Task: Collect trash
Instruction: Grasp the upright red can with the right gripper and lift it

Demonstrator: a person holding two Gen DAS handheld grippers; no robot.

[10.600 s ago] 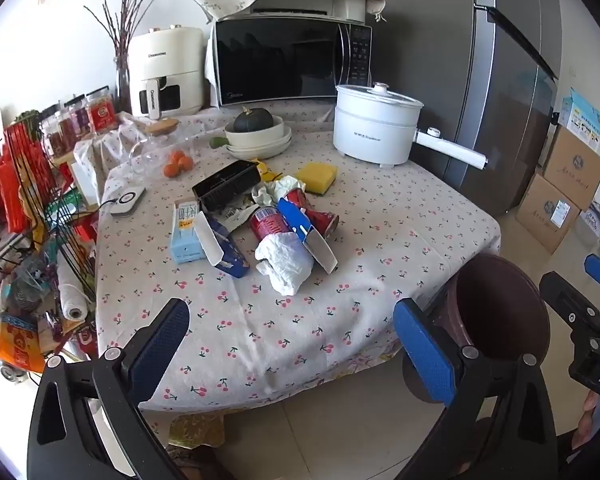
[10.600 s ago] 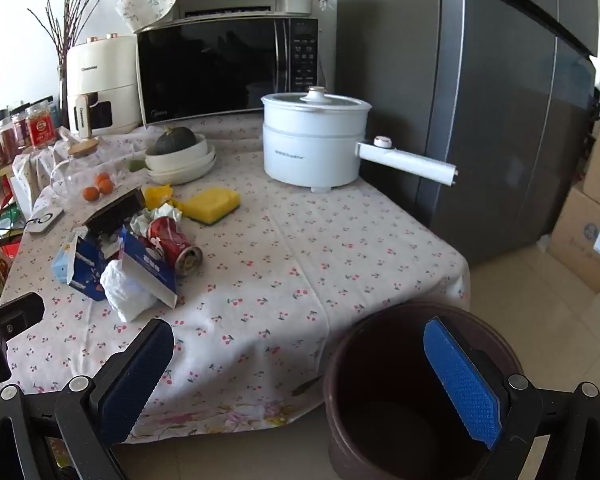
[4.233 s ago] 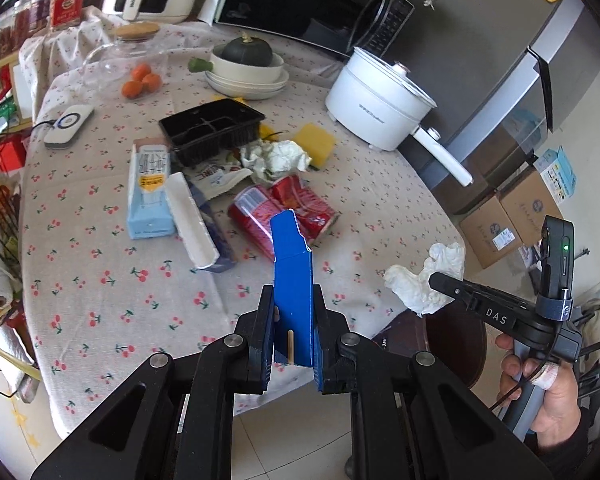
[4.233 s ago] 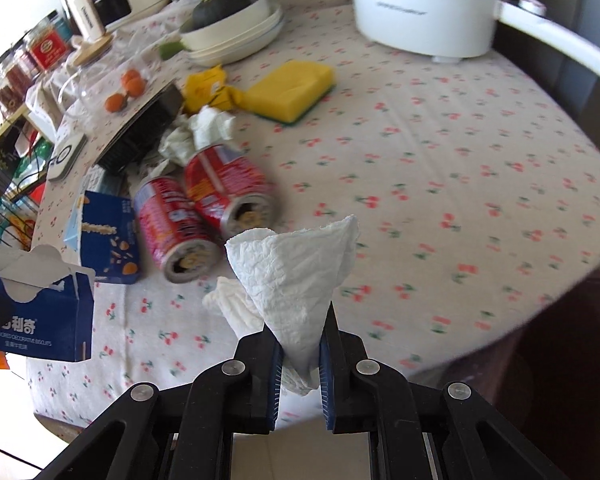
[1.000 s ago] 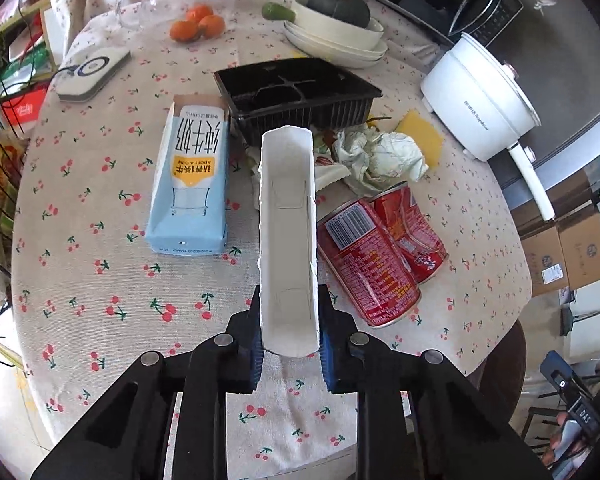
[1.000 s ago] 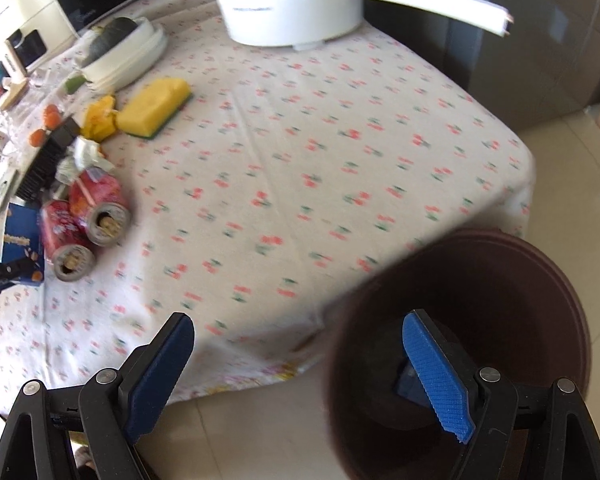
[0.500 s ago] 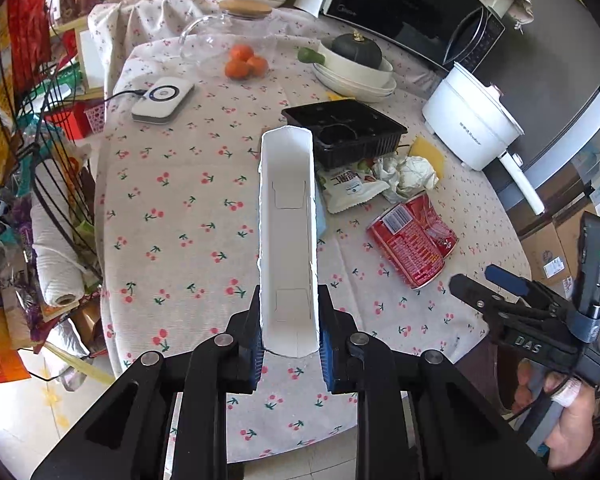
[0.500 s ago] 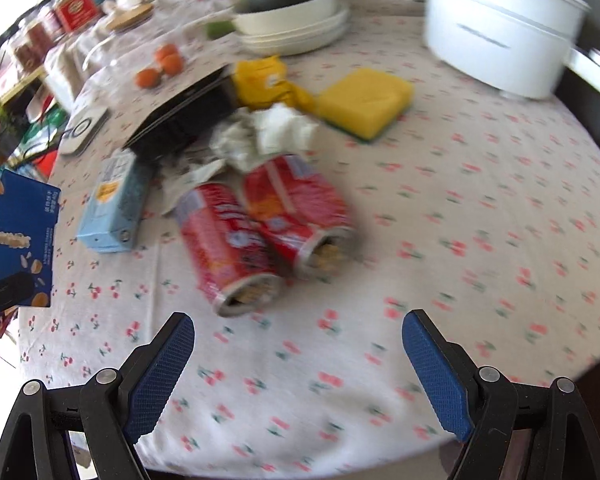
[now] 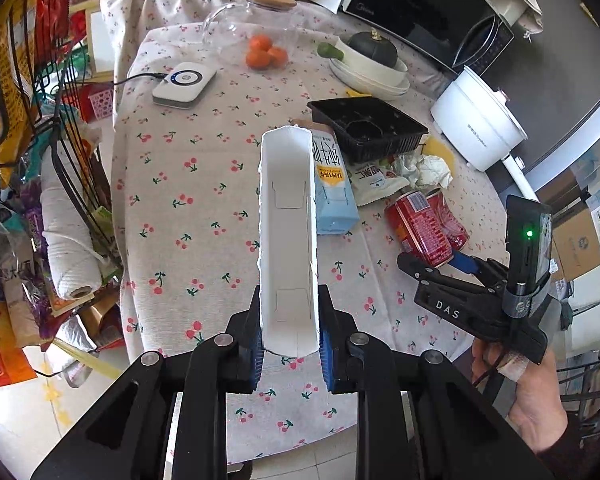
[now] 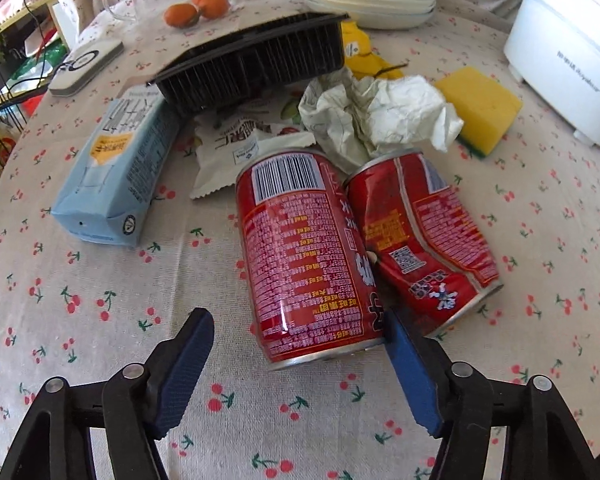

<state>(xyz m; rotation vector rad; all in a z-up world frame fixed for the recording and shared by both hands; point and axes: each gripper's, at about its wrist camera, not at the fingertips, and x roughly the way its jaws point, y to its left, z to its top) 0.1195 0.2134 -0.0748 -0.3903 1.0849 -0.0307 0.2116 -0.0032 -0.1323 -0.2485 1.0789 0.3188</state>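
Behind the black tray (image 10: 256,60), the snack wrapper (image 10: 236,148) is partly covered by it, the white box (image 9: 288,236) hides part of the milk carton (image 9: 334,188), and the plates (image 10: 368,0) are cut off by the frame's top edge.

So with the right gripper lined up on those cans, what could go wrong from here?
1. The right gripper is open around the nearer red can, but its right finger sits in the seam against the dented can, so closing may nudge or roll that one across the table.
2. The left gripper pinches only the bottom end of the long open box, which could tilt or slip.
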